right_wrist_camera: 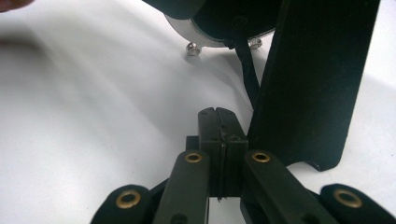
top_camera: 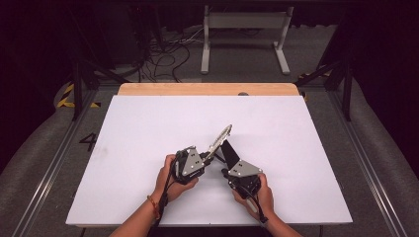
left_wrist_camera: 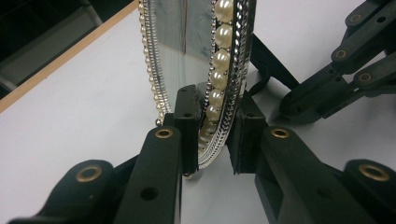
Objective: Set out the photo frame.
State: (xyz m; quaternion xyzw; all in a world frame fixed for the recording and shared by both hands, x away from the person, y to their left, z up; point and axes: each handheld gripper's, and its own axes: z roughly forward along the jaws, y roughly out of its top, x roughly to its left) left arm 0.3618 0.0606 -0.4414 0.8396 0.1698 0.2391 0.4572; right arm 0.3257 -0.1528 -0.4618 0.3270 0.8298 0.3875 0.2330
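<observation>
On the white table point(top_camera: 148, 148), a pearl-rimmed oval frame point(top_camera: 220, 138) stands tilted, its rim clamped in the left gripper point(left_wrist_camera: 212, 135). The right gripper point(right_wrist_camera: 219, 135), jaws pressed together and empty, sits beside the black back stand point(right_wrist_camera: 317, 84); steadying the rim while spreading that stand looks wisest.

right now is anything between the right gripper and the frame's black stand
Nothing visible does. The right gripper, jaws shut, sits just beside the black stand of the pearl-rimmed frame, which the left gripper clamps by its rim.
</observation>
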